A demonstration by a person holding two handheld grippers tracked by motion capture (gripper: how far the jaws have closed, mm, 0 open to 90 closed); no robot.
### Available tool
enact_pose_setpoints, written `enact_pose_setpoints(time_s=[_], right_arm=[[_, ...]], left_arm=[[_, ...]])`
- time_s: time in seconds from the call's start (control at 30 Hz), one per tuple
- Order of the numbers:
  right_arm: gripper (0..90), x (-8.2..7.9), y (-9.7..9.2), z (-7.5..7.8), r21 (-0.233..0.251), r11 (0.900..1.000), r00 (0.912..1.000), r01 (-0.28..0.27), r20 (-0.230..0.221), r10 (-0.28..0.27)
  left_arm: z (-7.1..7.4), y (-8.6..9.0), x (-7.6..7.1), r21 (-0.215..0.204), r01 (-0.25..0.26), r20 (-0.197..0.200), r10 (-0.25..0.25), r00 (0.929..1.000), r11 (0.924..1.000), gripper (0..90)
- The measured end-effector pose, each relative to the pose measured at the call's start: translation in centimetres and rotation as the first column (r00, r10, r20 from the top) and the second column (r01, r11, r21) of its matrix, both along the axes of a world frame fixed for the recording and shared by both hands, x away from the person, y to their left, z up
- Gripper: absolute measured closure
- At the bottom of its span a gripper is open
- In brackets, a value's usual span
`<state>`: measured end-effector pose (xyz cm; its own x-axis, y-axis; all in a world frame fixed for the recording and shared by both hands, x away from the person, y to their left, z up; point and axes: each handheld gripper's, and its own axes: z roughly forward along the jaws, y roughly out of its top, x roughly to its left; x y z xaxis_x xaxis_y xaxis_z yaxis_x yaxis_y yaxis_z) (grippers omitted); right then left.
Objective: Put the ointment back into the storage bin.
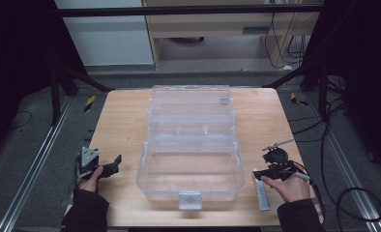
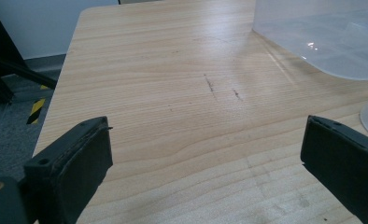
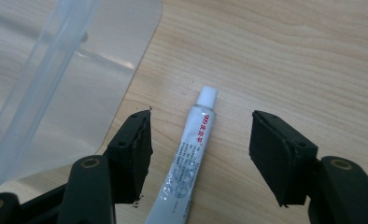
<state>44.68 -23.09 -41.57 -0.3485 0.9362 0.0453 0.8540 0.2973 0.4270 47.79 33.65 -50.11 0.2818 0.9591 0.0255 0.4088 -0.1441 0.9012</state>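
The wooden tabletop (image 1: 121, 121) carries a large clear plastic case (image 1: 191, 145) at its middle, lid thrown open toward the far edge, with a pale latch on the near wall. Right of the case, close to the near right corner, lies a small silver tube (image 1: 262, 193) with a white cap; in the right gripper view the tube (image 3: 187, 172) lies flat on the wood with its cap pointing away and red print along its side, just beside the case's corner.

The right tongs (image 3: 198, 154) hang low over the tube with 1 jaw on each side of it. The jaws stand apart and neither pad touches the tube.

The left tongs (image 1: 112, 164) sit near the left edge of the tabletop, well apart from the case. In the left gripper view the left tongs (image 2: 205, 149) stand wide apart over bare wood, with nothing between the 2 jaws.
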Motion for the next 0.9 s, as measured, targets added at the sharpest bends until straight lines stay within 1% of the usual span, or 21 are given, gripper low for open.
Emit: enact_pose_setpoints(time_s=[0.07, 0.1, 0.17, 0.2, 0.27, 0.33, 0.43, 0.5, 0.57, 0.67, 0.9], right_arm=[[40.0, 0.1, 0.0, -0.2, -0.005, 1.0000, 1.0000, -0.004, -0.007, 0.003], [40.2, 0.1, 0.1, -0.3, -0.008, 1.0000, 0.9998, 0.002, -0.022, -0.002], [41.0, 0.2, 0.2, -0.7, -0.018, 0.9998, 0.9991, -0.008, -0.042, 0.007], [41.4, 0.3, 0.3, -1.0, -0.019, 0.9998, 0.9979, -0.004, -0.065, 0.003], [41.8, 0.4, 0.5, -1.2, -0.033, 0.9994, 0.9968, -0.008, -0.080, 0.005], [42.6, 0.5, 0.6, -1.4, -0.030, 0.9996, 0.9953, -0.002, -0.097, -0.001], [43.6, 0.7, 0.7, -1.6, -0.032, 0.9995, 0.9937, 0.000, -0.112, -0.004], [44.1, 0.8, 0.7, -1.8, -0.044, 0.9990, 0.9931, 0.005, -0.117, -0.010], [44.5, 0.9, 0.6, -2.1, -0.034, 0.9994, 0.9915, 0.007, -0.130, -0.011], [45.5, 1.0, 0.4, -2.7, -0.036, 0.9992, 0.9878, 0.016, -0.154, -0.021], [48.1, 1.1, 0.3, -3.5, -0.029, 0.9993, 0.9834, 0.021, -0.179, -0.026]], left_arm=[[0.0, 0.0, 0.0, 0.000, 0.000, 0.000, 0.000, 1.0000, 1.0000, 1.6], [0.0, 0.0, 0.0, -0.001, 0.000, 0.000, 0.000, 1.0000, 1.0000, 1.6], [0.0, 0.0, 0.0, -0.001, 0.000, 0.000, 0.000, 1.0000, 1.0000, 1.6], [0.0, 0.0, 0.0, 0.000, 0.000, 0.000, 0.000, 1.0000, 1.0000, 1.6], [0.0, 0.0, 0.0, 0.000, 0.000, 0.000, 0.000, 1.0000, 1.0000, 1.6], [0.0, 0.0, 0.0, 0.000, 0.000, 0.000, 0.000, 1.0000, 1.0000, 1.6], [0.0, 0.0, 0.0, -0.001, 0.000, -0.001, 0.000, 1.0000, 1.0000, 1.6], [0.0, 0.0, 0.0, -0.001, 0.000, -0.001, 0.000, 1.0000, 1.0000, 1.5], [0.0, 0.0, 0.0, -0.001, 0.000, -0.001, 0.000, 1.0000, 1.0000, 1.6], [0.0, 0.0, 0.0, -0.002, 0.000, -0.001, 0.000, 1.0000, 1.0000, 1.6], [0.0, 0.0, 0.0, -0.002, 0.000, -0.001, 0.000, 1.0000, 1.0000, 1.6]])
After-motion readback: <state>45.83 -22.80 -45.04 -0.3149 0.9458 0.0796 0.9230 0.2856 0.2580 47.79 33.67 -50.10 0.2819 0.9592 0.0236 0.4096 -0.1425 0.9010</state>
